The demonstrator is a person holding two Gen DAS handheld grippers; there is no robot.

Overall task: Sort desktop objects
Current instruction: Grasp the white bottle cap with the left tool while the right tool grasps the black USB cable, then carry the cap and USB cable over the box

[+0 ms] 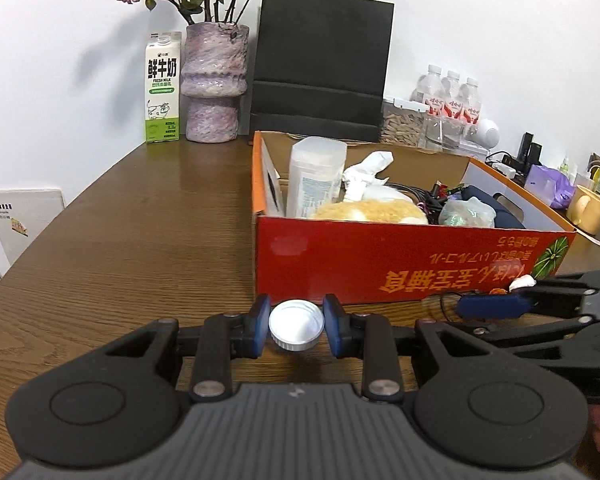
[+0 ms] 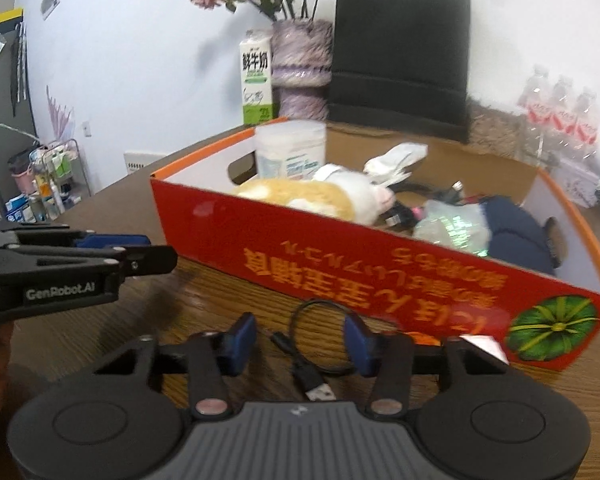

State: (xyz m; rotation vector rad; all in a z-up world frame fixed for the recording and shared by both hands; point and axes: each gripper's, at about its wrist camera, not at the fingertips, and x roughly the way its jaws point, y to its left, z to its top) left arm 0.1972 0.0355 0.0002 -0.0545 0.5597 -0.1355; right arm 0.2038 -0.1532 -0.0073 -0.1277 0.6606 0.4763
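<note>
The wooden counter (image 1: 140,240) carries a red cardboard box (image 1: 380,264) already loaded with sorted items: a translucent container (image 1: 316,176), a plush toy (image 1: 372,212), crumpled paper and cables. Behind the box stand a black paper bag (image 1: 320,64), a purple vase (image 1: 214,80) and a milk carton (image 1: 163,88). The left gripper (image 1: 296,326) is clamped on a white bottle cap (image 1: 296,330), held just in front of the box's near wall, below its rim. The right gripper (image 2: 300,344) has its jaws apart, with a black USB cable (image 2: 308,376) lying on the counter between them, close to the box; the pads do not appear to press on it. The step in hand appears to be collection of the remaining loose items for deposit in the box. The next move likely calls for lifting the cap above the near wall and releasing it inside, and for closing the right gripper fully on the cable, whose thin loop may slip from the grasp.
</note>
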